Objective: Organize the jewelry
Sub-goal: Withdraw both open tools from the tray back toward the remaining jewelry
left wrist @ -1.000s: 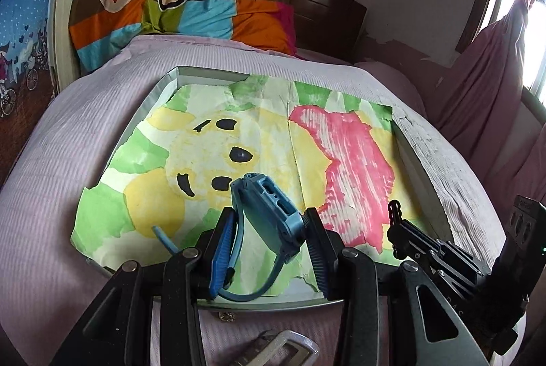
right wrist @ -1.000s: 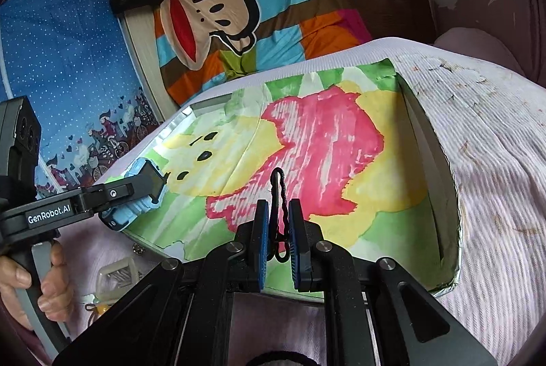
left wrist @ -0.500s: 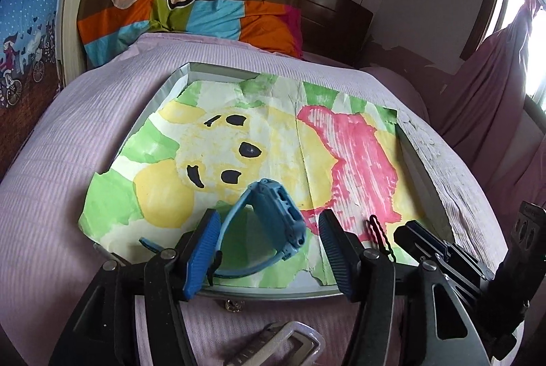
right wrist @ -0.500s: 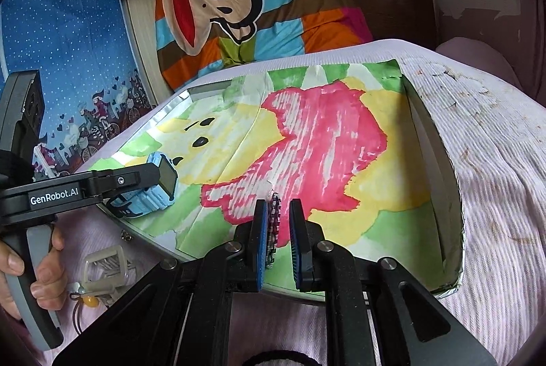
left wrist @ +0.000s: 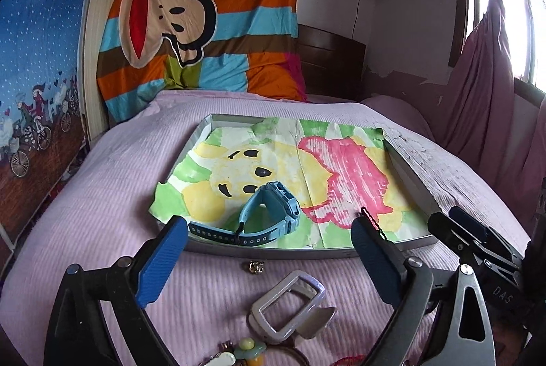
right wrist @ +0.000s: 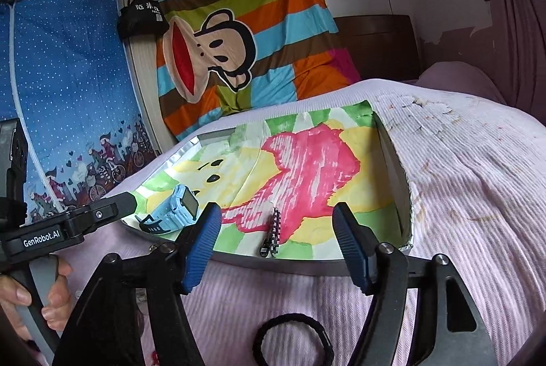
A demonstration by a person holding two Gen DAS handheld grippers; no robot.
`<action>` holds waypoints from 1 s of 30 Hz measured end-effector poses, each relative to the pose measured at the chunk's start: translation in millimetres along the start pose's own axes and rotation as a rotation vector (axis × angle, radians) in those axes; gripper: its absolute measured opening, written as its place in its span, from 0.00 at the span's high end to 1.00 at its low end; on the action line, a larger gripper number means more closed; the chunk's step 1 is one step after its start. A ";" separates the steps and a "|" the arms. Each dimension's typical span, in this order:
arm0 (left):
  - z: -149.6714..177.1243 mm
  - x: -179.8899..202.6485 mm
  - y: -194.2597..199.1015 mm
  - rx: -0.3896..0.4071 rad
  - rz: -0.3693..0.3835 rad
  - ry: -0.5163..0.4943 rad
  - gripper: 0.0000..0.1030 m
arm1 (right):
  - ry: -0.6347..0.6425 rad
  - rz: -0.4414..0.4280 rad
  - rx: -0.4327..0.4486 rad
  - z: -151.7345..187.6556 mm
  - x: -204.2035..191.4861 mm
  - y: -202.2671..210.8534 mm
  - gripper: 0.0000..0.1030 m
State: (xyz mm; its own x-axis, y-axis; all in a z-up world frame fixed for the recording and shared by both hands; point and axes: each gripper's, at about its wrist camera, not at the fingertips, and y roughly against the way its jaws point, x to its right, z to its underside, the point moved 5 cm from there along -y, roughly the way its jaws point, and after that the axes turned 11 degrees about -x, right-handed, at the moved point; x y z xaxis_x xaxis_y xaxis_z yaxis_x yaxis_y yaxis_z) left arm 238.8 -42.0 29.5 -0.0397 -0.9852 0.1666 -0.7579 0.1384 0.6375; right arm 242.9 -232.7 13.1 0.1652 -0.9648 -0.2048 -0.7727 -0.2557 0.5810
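Your left gripper (left wrist: 269, 239) stands with its fingers wide, having just been opening; nothing is pinched between them. The blue watch (left wrist: 269, 212) lies free just beyond them, inside the tray (left wrist: 273, 251) near its front rim, on the painted paper liner (left wrist: 307, 161); its strap end reaches the rim.

Your right gripper (right wrist: 276, 239) also has its fingers apart, just been opening, nothing gripped. The black chain bracelet (right wrist: 274, 233) lies stretched out on the liner between and just past the fingertips, near the tray's front edge, clear of both pads.

The watch and the bracelet rest apart from each other, watch to the left, bracelet to the right.

The tray sits on a bed with a pink cover (left wrist: 102, 178). In front of the tray, on the cover: a small gold piece (left wrist: 256, 267), a pale rectangular buckle-like frame (left wrist: 290, 304), a black hair tie (right wrist: 293, 338). Your left hand (right wrist: 37, 297) grips its handle.
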 end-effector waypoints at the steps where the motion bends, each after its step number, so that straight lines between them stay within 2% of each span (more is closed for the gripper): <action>1: 2.5 -0.4 5.6 0.014 -0.002 -0.004 0.03 | 0.007 -0.003 0.010 0.6 -1.6 5.3 0.31; 2: 5.2 -1.0 10.4 0.024 -0.001 -0.006 0.02 | 0.016 -0.003 0.019 1.2 -3.4 10.7 0.26; 9: 30.8 -8.2 35.6 0.062 -0.001 -0.017 0.00 | 0.058 0.026 0.067 14.8 -13.3 47.6 0.12; 20: 59.9 -18.6 61.7 0.098 0.005 -0.016 0.00 | 0.124 0.045 0.102 32.6 -29.5 93.2 0.12; 30: 84.7 -19.4 59.8 0.031 0.009 -0.056 0.00 | 0.090 0.069 0.030 51.5 -16.9 98.1 0.12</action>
State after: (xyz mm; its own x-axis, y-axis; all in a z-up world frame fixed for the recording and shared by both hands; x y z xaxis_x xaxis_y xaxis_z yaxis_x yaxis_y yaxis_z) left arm 139.1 -23.2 0.7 -0.0820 -0.9882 0.1294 -0.7769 0.1448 0.6127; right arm 132.8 -238.2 33.1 0.1638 -0.9821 -0.0930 -0.8018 -0.1875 0.5674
